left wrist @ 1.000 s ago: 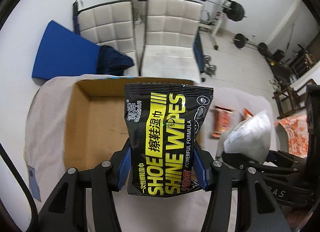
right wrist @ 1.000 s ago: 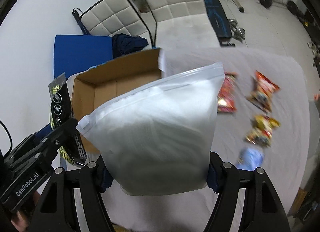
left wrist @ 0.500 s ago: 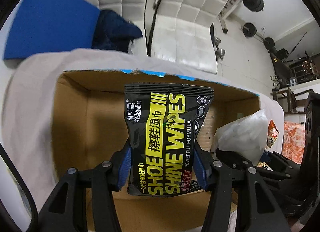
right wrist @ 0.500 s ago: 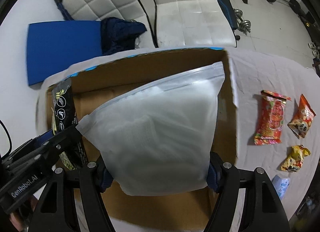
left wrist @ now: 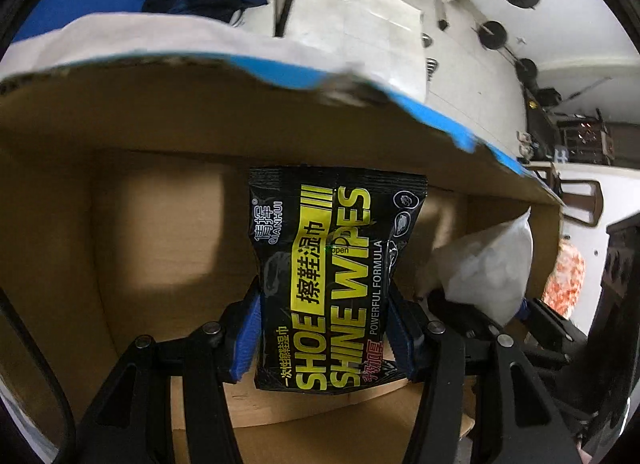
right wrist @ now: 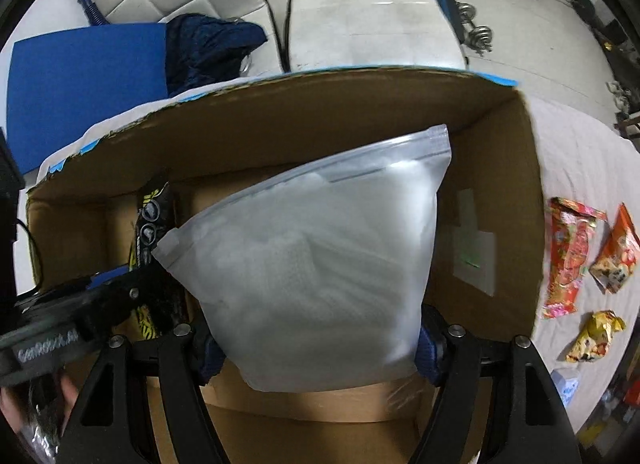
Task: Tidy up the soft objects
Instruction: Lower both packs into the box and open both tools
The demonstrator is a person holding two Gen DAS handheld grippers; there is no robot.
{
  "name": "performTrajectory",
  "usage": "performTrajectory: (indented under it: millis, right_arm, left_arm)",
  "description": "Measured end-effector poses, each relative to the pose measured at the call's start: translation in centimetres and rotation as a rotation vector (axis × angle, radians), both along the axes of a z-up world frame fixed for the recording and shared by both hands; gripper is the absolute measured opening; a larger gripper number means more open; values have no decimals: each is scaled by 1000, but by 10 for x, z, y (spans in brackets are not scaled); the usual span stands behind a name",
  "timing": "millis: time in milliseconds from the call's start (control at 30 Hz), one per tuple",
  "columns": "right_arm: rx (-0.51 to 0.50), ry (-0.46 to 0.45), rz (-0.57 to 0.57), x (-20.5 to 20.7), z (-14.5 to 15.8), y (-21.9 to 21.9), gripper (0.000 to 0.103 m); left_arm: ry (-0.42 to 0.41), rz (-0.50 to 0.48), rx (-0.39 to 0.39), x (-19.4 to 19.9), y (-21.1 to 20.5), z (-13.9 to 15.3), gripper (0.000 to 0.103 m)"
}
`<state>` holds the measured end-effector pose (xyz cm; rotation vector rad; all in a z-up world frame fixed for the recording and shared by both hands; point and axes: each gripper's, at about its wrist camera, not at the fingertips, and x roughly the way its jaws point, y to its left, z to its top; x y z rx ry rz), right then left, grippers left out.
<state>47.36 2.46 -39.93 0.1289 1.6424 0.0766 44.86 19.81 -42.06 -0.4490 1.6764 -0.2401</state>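
A black and yellow shoe wipes pack (left wrist: 328,264) stands upright between the blue pads of my left gripper (left wrist: 324,328), which is shut on its lower half. It hangs inside the open cardboard box (left wrist: 160,124), close to the floor. A frosted white zip bag (right wrist: 320,256) sits between the fingers of my right gripper (right wrist: 320,348), whose jaws are opening while the pads still touch the bag's sides. The bag is also low inside the box (right wrist: 320,112), to the right of the wipes pack (right wrist: 150,220).
Several snack packets lie on the white cloth right of the box, among them a red one (right wrist: 568,260) and a yellow one (right wrist: 596,338). Behind the box are white padded chairs (right wrist: 360,4), a blue mat (right wrist: 80,64) and a dark blue garment (right wrist: 212,44).
Both grippers have come down from above the box rim into the box with their loads. The box walls now fill both views.
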Motion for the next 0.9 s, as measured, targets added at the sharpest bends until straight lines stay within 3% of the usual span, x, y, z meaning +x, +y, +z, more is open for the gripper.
performTrajectory:
  millis: [233,300,433,600,733,900]
  right_arm:
    - [8,-5,42,-3,4,9,92]
    - [-2,-11,57,-4,7,10,103]
    - [-27,-24,77,-10,15,11,103]
    - [-50,-36,81,-28,24,7,103]
    - [-52,-45,74,-47,32,3,103]
    - [-74,-79,80,-72,46,3,103]
  left_arm:
    - [-7,11,45,-7,1,11,54]
    - [-14,17,37,-9,-1,18,60]
    - [-74,3,83,-15,-5,43,78]
    - [-180,-20,198,-32,-14,80,98]
    - [-254,-11,256,-54,-14,113,103]
    - [-303,-9,276,-77,-9,130,103]
